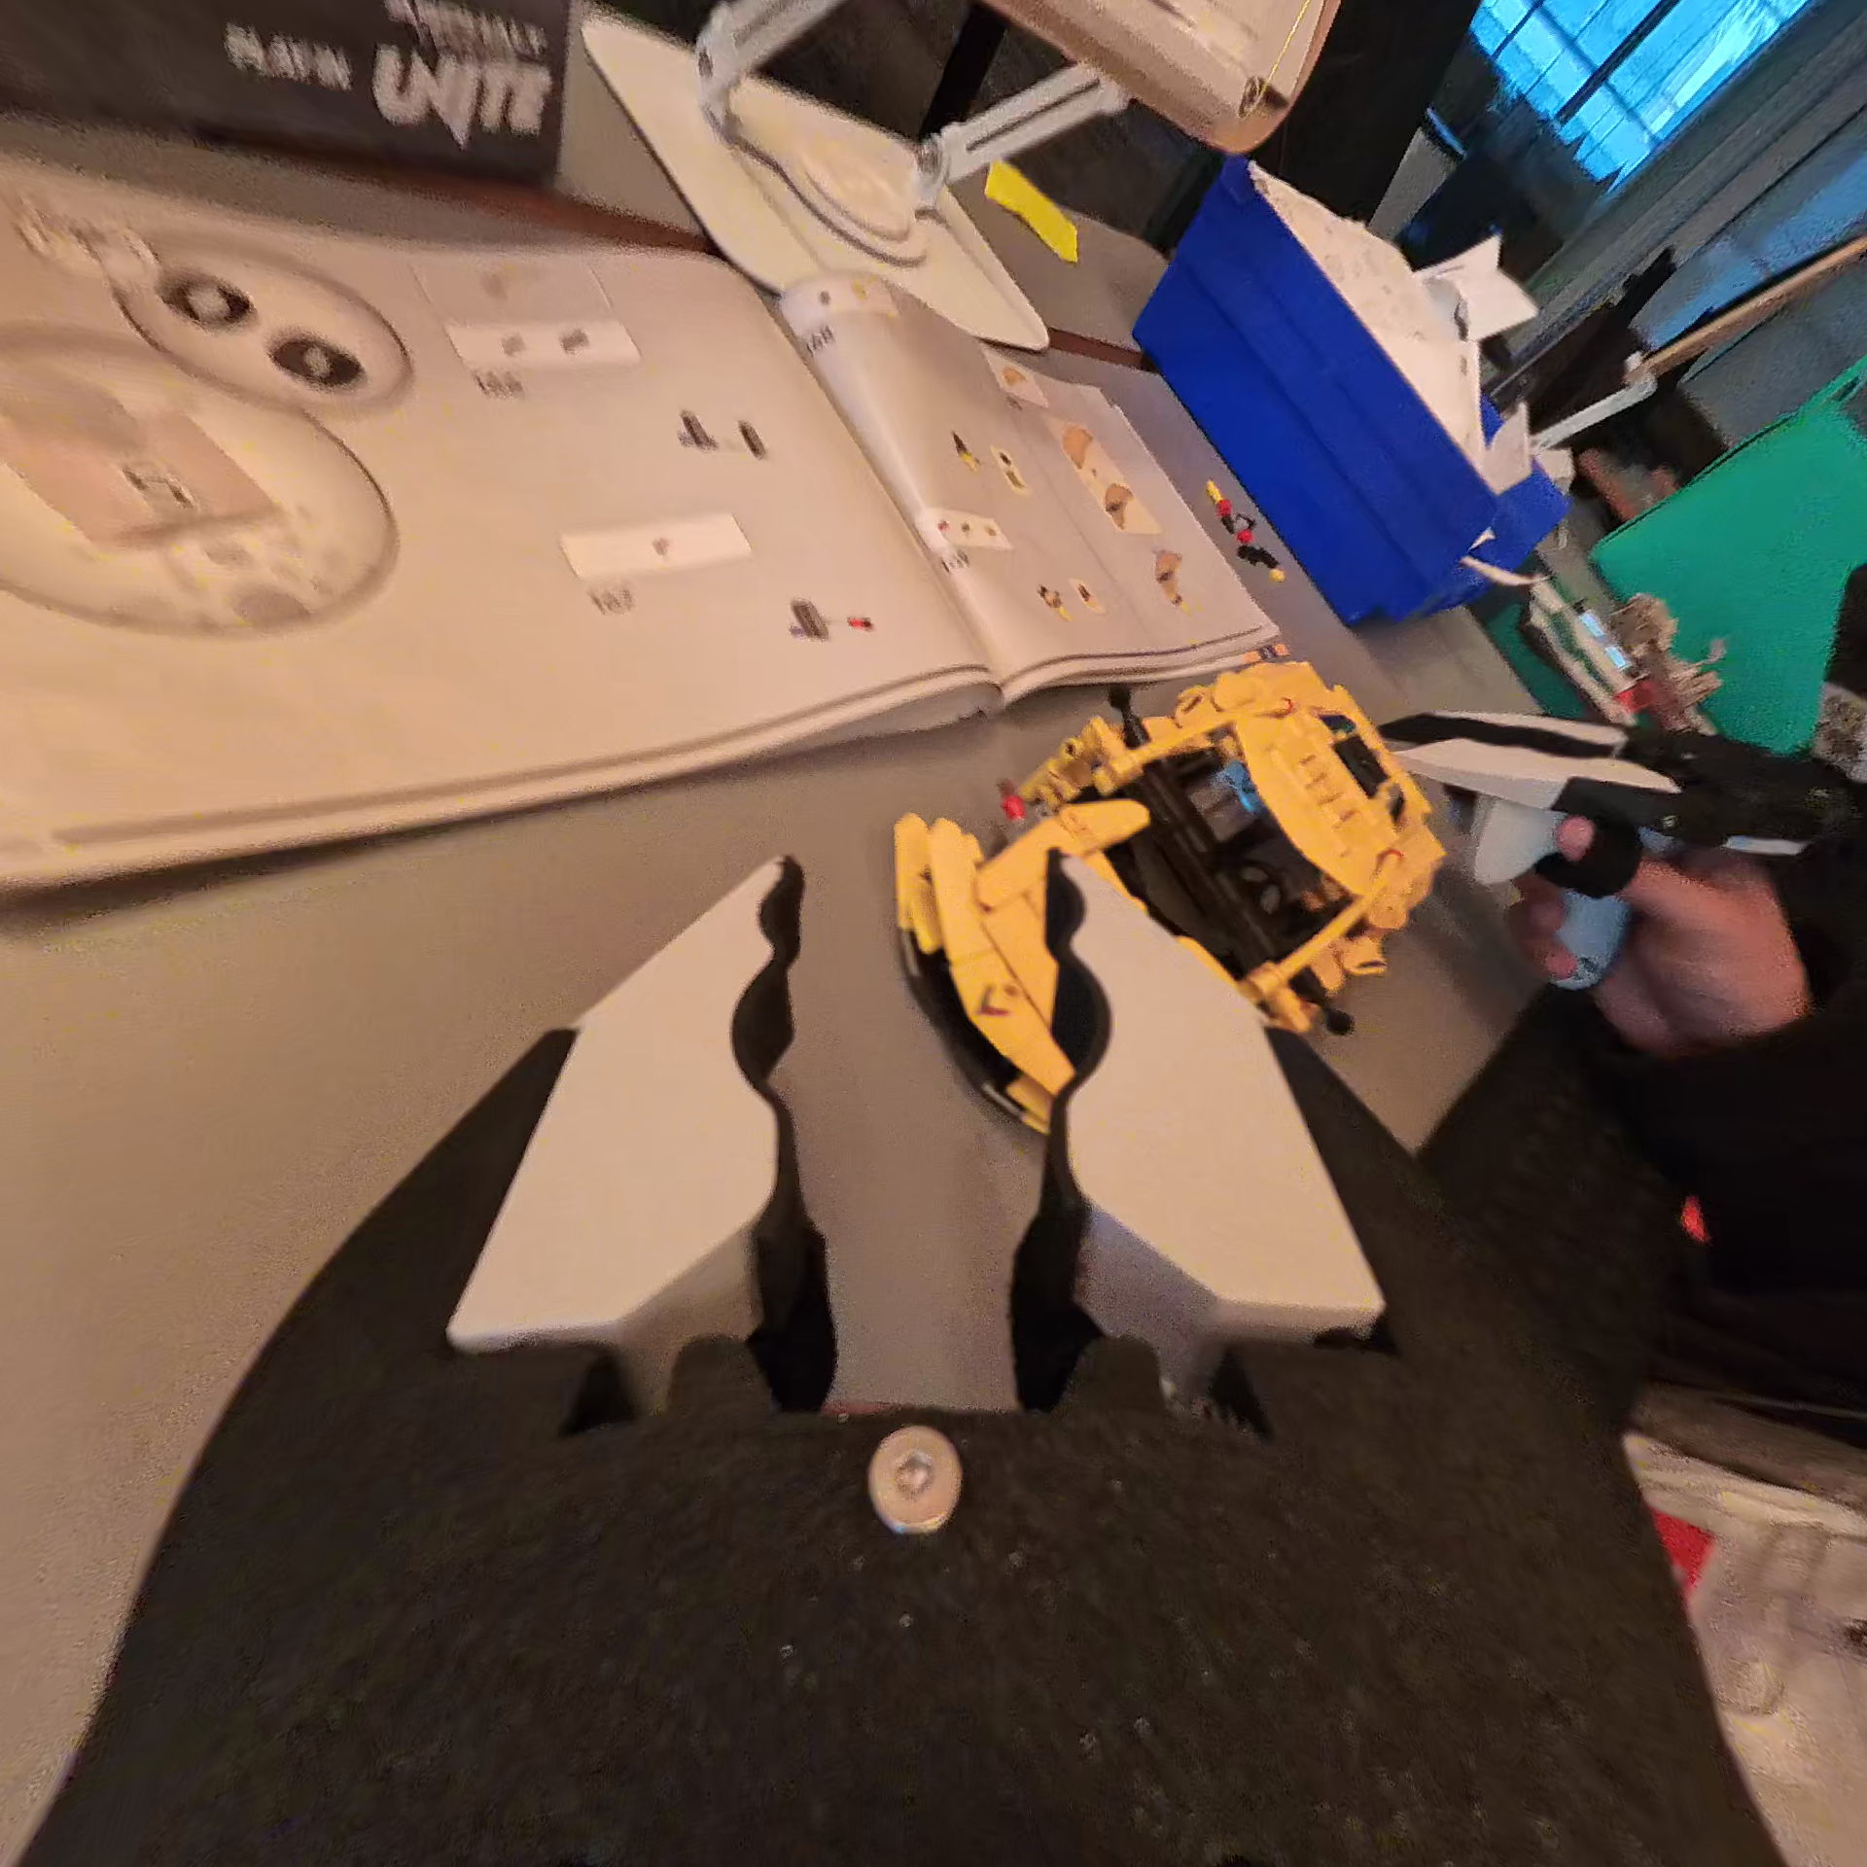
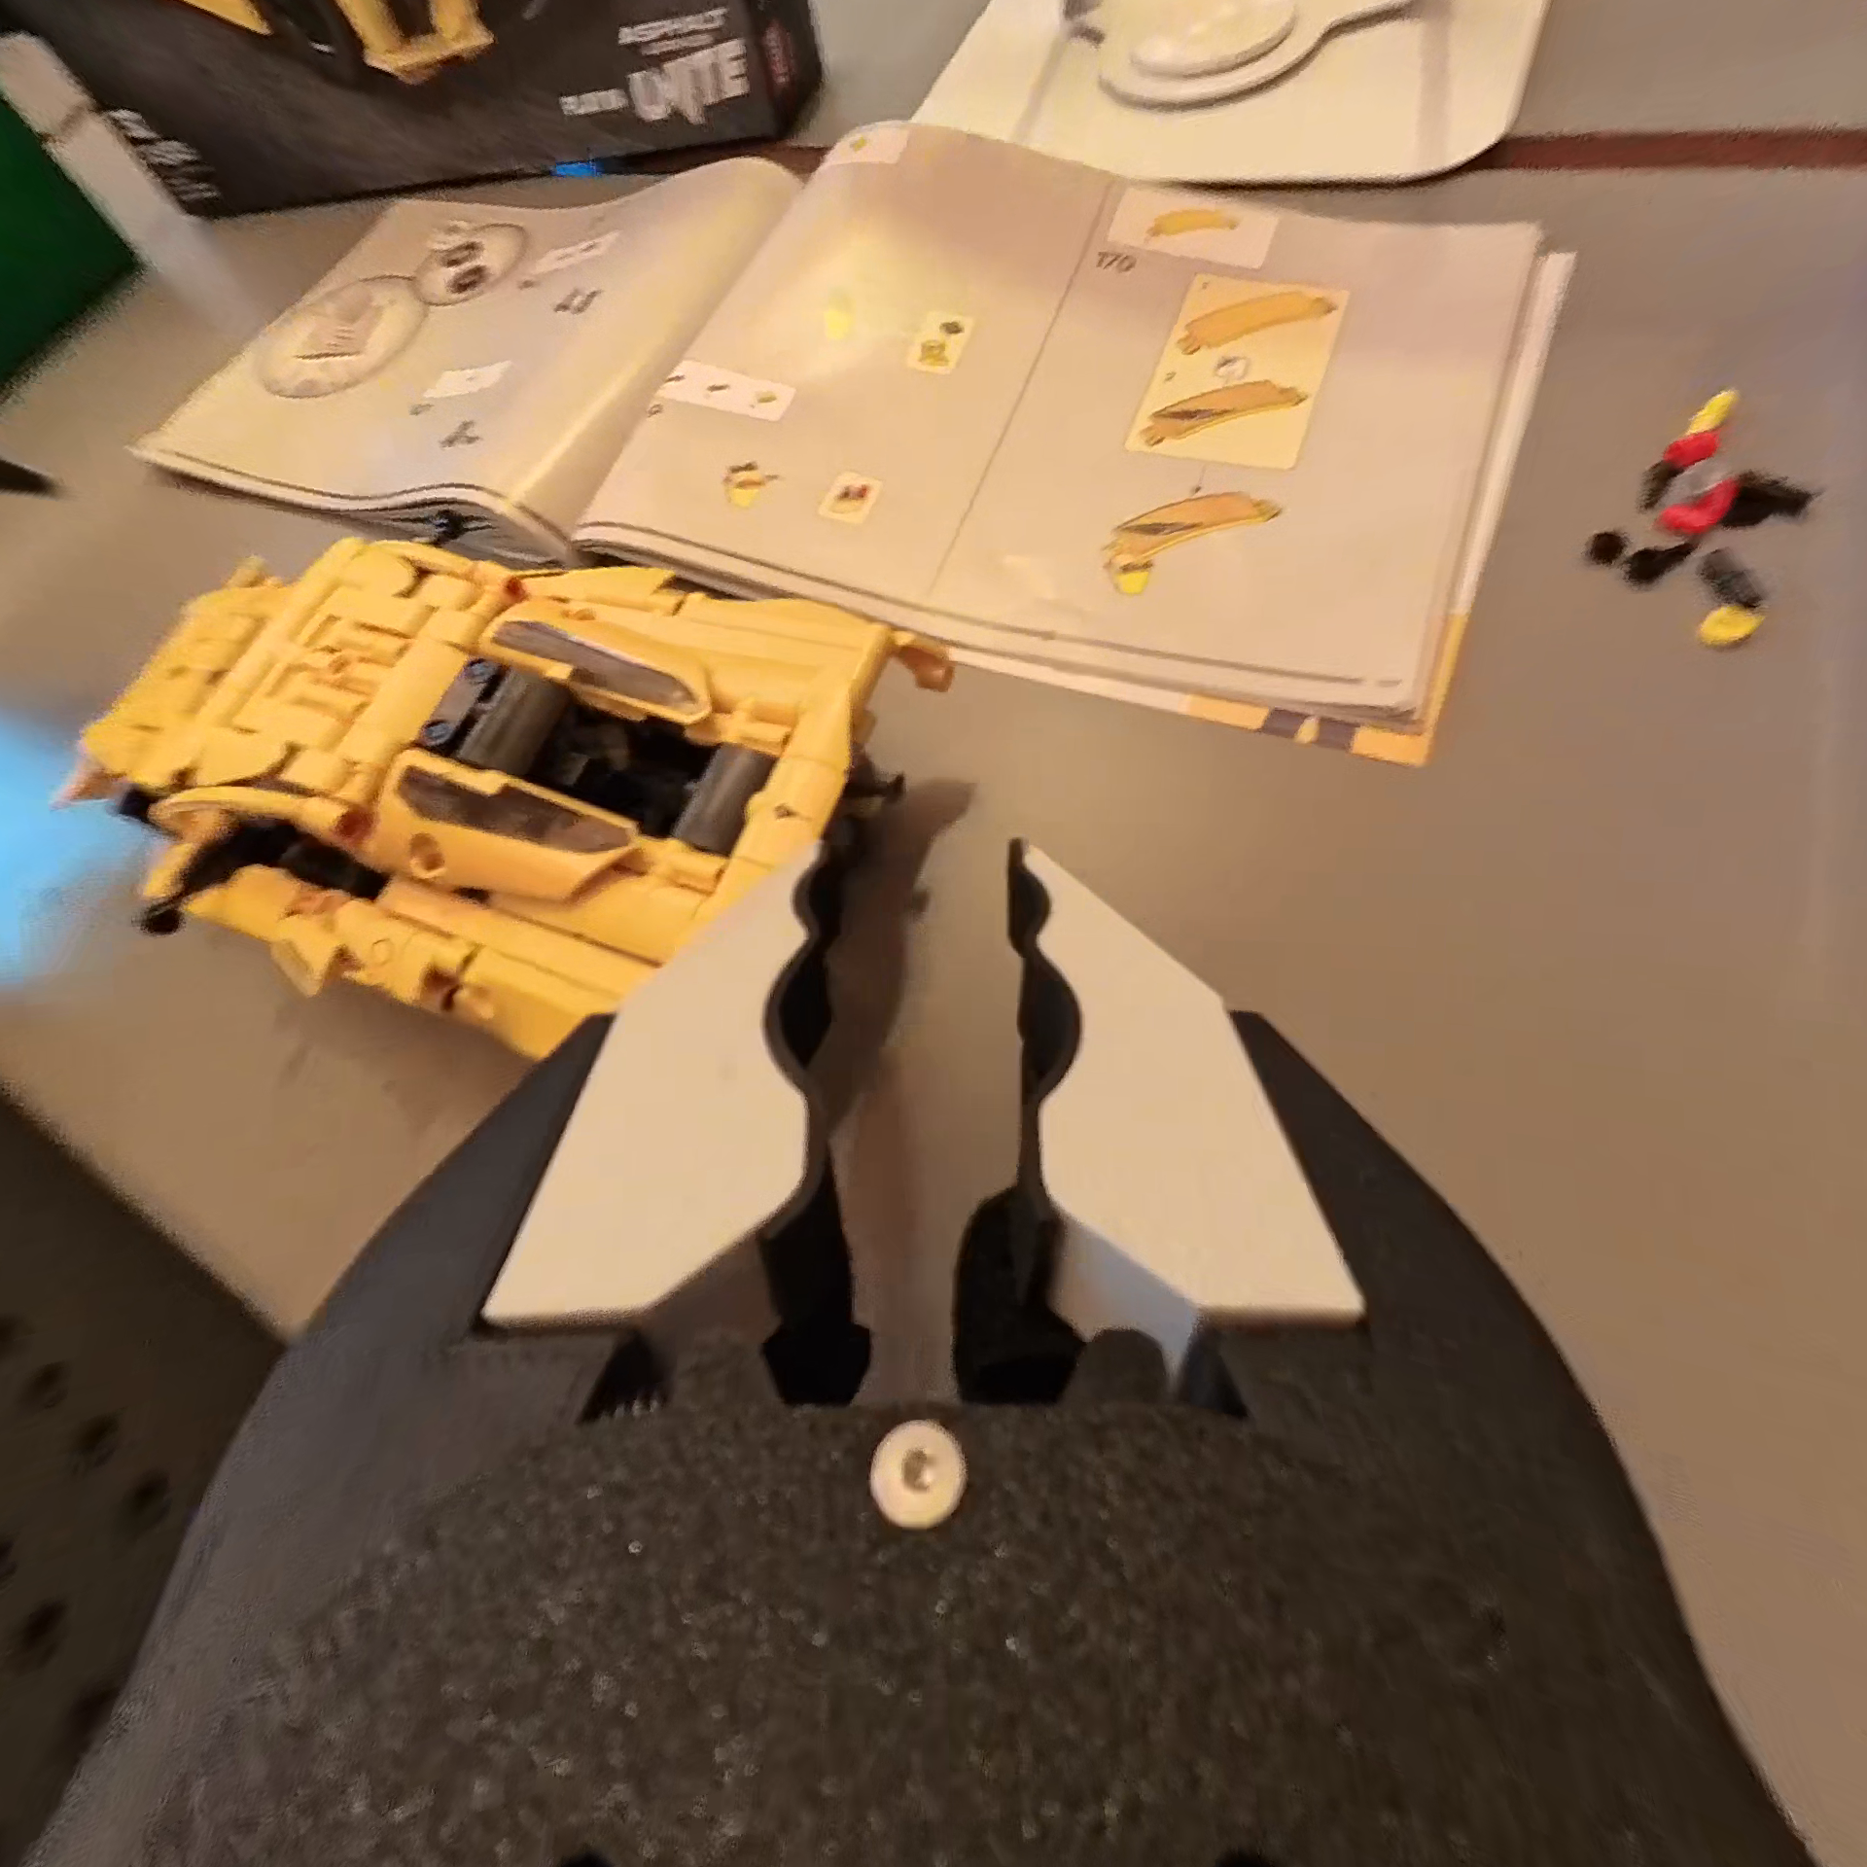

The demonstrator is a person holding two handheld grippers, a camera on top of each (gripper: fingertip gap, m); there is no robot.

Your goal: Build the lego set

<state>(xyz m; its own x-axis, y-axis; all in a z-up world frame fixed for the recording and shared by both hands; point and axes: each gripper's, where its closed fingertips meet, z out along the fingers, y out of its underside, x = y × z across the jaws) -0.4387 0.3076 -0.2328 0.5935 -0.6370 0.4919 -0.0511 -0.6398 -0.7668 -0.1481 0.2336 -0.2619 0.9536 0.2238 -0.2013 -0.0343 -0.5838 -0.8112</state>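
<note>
The yellow car [image 2: 455, 798], partly built, lies on the grey table [image 2: 1414, 1010] just in front of the open booklet [image 2: 909, 404], its black inner parts showing through a gap in the bodywork. The right gripper [image 2: 914, 859] hovers above the table at the car's near corner; its jaws are spread with only bare table between them, and its left finger [image 2: 707, 1061] overlaps the car's edge in the view, though contact cannot be told. The left gripper [image 1: 919, 869] is likewise spread and holds nothing; its right finger [image 1: 1192, 1111] sits in front of the car [image 1: 1212, 849], whose nose points toward the camera. In the left wrist view the right gripper [image 1: 1414, 743] reaches in from the right, held by a hand [image 1: 1697, 940], its tips close to the car's far side. A small heap of loose pieces [image 2: 1697, 515], red, black and yellow, lies on the table right of the booklet, well apart from the car. Behind the booklet stand a dark box [image 2: 455, 91] and a white tray [image 2: 1263, 91]. A blue bin [image 1: 1334, 404] stands past the booklet [image 1: 606, 525] on the left view's far right.
</note>
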